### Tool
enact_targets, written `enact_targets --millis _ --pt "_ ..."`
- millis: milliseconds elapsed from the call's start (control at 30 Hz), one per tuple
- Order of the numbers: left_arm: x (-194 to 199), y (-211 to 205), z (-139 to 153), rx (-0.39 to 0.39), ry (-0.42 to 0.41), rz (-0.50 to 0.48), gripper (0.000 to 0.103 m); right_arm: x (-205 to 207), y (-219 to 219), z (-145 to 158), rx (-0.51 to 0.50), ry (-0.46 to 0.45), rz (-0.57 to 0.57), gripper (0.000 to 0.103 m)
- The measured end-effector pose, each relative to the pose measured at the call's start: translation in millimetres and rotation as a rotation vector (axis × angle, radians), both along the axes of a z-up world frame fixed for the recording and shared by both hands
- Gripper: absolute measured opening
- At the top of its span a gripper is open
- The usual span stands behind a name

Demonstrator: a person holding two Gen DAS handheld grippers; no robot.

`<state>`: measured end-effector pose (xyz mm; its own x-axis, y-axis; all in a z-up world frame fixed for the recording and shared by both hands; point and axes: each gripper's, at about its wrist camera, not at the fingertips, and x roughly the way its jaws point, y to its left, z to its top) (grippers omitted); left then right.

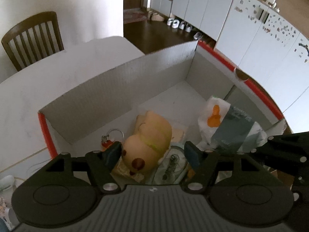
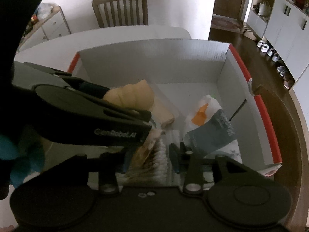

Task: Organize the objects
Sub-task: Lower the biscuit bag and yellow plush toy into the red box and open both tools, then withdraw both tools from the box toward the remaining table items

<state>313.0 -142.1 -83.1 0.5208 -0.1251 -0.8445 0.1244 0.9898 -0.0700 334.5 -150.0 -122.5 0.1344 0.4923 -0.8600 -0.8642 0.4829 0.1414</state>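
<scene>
A white cardboard box (image 1: pixel 123 73) with a red rim stands on the table. In it lies a tan plush toy (image 1: pixel 150 135) with brown spots and a green band. My left gripper (image 1: pixel 152 152) hangs over the box, open, with the toy between its fingers and a gap on the right side. To the right are a white bag with orange print (image 1: pixel 212 116) and a grey-green packet (image 1: pixel 233 129). A keyring with a red tag (image 1: pixel 110 139) lies left of the toy. My right gripper (image 2: pixel 149 158) is open around a pack of cotton swabs (image 2: pixel 154 162).
The box sits on a white table (image 1: pixel 38 89) with a wooden chair (image 1: pixel 32 36) behind it. The left gripper's black body (image 2: pixel 92 116) crosses the right wrist view. White cabinets (image 1: pixel 241 29) and shoes (image 1: pixel 179 24) on the dark floor stand beyond.
</scene>
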Motion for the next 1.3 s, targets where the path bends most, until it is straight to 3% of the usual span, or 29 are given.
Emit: enact_targets --millis 167,300,700,967,1067,1300 --pt "-14 6 15 -0.020 -0.038 0.001 0.071 -3 -7 12 0.025 -0.008 0.005 0.043" --pt "-27 12 29 -0.027 -0.072 -0.001 0.071 -6 -12 23 0.060 -0.010 0.001 0.059" --pt "-78 42 68 -0.087 -0.164 0.014 0.075 -26 -23 53 0.112 -0.007 -0.009 0.062" --pt "-115 88 85 -0.117 -0.198 0.026 0.076 -56 -10 71 0.149 0.005 -0.007 0.067" --pt "-129 110 88 -0.122 -0.203 0.034 0.084 -73 0 74 0.155 0.009 0.005 0.069" --pt "-150 169 86 -0.142 -0.192 0.087 0.085 -112 30 72 0.144 0.033 0.029 0.072"
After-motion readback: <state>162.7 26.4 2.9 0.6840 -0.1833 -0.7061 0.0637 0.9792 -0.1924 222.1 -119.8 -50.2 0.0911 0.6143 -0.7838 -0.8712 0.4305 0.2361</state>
